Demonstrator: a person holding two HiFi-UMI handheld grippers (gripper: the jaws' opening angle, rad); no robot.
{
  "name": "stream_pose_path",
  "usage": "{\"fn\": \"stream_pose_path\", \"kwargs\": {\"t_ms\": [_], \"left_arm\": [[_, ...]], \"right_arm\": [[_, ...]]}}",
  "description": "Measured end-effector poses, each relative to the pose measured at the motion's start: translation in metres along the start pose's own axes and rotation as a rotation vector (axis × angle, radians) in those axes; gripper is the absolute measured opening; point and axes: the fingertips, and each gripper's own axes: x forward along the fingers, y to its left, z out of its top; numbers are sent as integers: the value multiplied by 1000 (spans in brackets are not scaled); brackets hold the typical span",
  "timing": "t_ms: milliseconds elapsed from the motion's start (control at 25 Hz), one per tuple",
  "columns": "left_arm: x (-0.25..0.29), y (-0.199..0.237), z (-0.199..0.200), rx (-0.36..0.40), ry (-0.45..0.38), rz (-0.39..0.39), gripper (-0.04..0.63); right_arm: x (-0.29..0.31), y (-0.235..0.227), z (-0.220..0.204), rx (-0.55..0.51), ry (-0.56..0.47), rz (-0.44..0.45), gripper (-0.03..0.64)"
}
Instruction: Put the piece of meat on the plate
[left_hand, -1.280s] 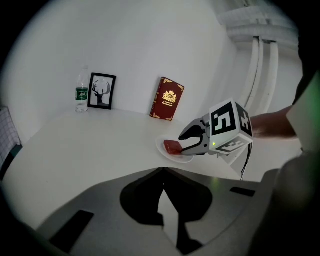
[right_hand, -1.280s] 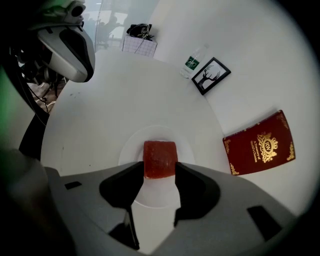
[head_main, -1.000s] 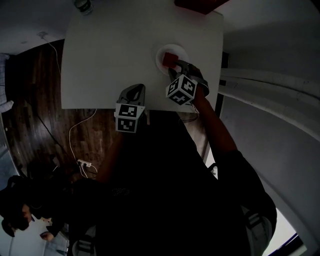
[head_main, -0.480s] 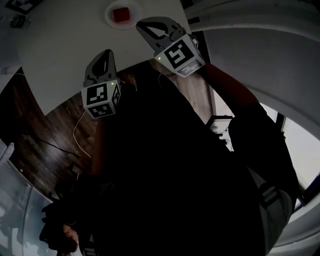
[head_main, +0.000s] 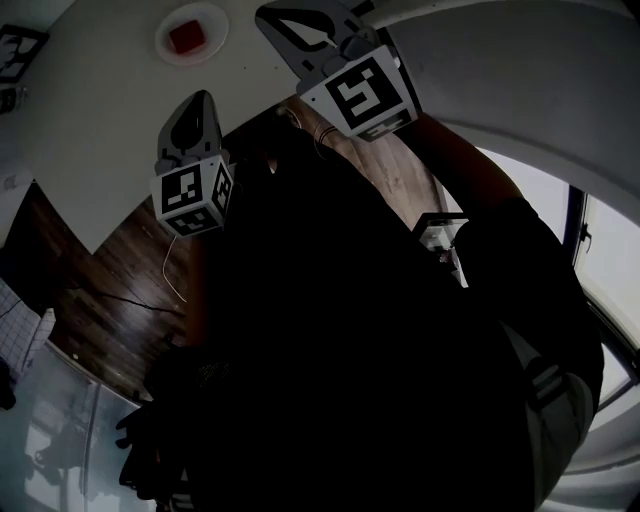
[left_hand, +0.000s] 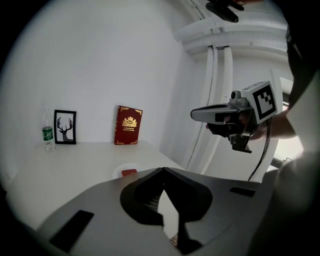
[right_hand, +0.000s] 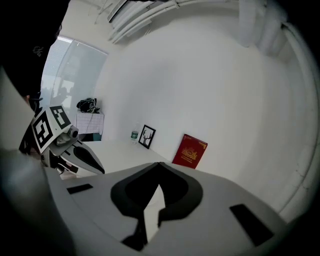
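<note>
The red piece of meat (head_main: 187, 37) lies on a small white round plate (head_main: 207, 17) on the white table (head_main: 100, 120). It also shows low in the left gripper view, meat (left_hand: 129, 172) on plate (left_hand: 118, 173). My left gripper (head_main: 203, 97) is held up off the table's near edge, its jaws shut on nothing. My right gripper (head_main: 268, 14) is raised higher, to the right of the plate, shut and empty. In the left gripper view the right gripper (left_hand: 192, 115) hangs in the air at the right. The left gripper (right_hand: 102, 171) shows at the left of the right gripper view.
At the back of the table stand a red book (left_hand: 129, 125), a framed deer picture (left_hand: 65, 127) and a water bottle (left_hand: 47, 135). White pipes (left_hand: 220, 90) run up the wall at the right. Dark wood floor with a white cable (head_main: 170, 270) lies below the table's near edge.
The right gripper has let go of the meat on the plate, shut, and risen away from the table. The left gripper has lifted too. The plate now lies farther from both.
</note>
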Motion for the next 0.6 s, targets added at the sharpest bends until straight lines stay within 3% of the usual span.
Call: {"fn": "stream_pose_path", "kwargs": {"t_ms": [360,600], "left_arm": [[13,-22,16,-7,-29,65,2],[16,-10,30,-20,-56,115,3]], "right_arm": [[-8,-17,-7,43,-44,-54,21],[14,-5,-17,126,-36,-15,21]]}}
